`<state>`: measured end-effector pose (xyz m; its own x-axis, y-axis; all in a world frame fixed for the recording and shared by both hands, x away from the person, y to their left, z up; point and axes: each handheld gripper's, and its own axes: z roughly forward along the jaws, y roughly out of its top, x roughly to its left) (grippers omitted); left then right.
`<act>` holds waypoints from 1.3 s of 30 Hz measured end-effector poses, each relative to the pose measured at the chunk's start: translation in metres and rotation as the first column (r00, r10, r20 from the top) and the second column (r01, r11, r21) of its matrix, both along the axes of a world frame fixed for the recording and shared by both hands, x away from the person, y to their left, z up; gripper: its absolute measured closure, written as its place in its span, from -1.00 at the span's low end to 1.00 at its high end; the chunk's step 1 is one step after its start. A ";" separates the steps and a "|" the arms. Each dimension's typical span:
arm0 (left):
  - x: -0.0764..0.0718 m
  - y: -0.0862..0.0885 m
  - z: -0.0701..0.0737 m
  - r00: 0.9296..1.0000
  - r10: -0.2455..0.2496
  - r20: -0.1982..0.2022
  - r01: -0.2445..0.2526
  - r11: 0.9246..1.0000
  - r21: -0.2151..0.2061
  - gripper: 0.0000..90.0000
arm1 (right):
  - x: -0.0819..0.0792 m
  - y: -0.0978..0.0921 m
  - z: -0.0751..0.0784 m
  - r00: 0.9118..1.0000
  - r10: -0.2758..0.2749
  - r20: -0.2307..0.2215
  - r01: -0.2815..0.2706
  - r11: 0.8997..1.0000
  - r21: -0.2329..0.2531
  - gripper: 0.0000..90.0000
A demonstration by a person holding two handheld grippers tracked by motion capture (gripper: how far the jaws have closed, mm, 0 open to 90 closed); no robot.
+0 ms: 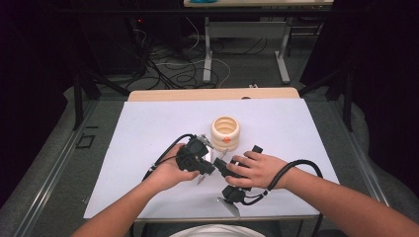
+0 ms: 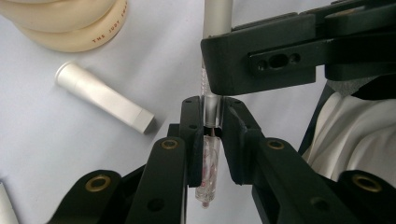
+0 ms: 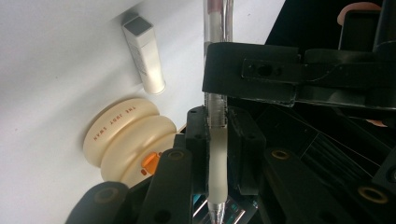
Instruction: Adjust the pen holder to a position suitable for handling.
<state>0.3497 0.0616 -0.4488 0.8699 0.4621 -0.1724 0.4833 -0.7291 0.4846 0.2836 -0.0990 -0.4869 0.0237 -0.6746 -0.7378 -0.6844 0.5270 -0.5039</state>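
Left gripper [image 2: 212, 122] clamps clear plastic pen [image 2: 208, 163] — right gripper [image 3: 217, 123] grips frosted barrel; ribbed cream holder [image 1: 225, 132] nearby.

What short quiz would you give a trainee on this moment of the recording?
1. True or false: the left tool is open and holds nothing.
2. Which thing does the right tool clamp together with the left one? A) the pen B) a spoon C) a cloth
3. In a few words: where is the loose cap?

Key
1. False: its jaws are shut on the pen.
2. A
3. It lies on the white table, apart from the pen and near the cream holder.
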 end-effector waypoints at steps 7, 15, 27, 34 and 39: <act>0.000 0.001 0.001 1.000 0.008 0.003 -0.008 1.000 -0.003 0.78 | 0.001 0.001 0.001 1.000 -0.002 -0.006 0.002 1.000 0.013 0.74; 0.007 0.007 -0.005 0.999 0.052 0.017 -0.052 0.999 -0.011 0.78 | 0.001 0.001 0.004 0.999 -0.018 -0.046 0.020 0.998 0.052 0.60; 0.015 0.020 -0.004 0.991 0.125 0.057 -0.120 0.989 -0.088 0.78 | 0.007 0.000 0.006 0.985 -0.117 -0.127 0.129 0.988 0.091 0.43; 0.018 0.027 0.001 0.983 0.157 0.099 -0.144 0.981 -0.128 0.77 | 0.007 -0.002 0.005 0.961 -0.178 -0.213 0.217 0.960 0.177 0.30; 0.020 0.030 0.003 0.974 0.197 0.116 -0.176 0.970 -0.170 0.78 | 0.008 -0.005 0.002 0.936 -0.226 -0.269 0.286 0.935 0.210 0.23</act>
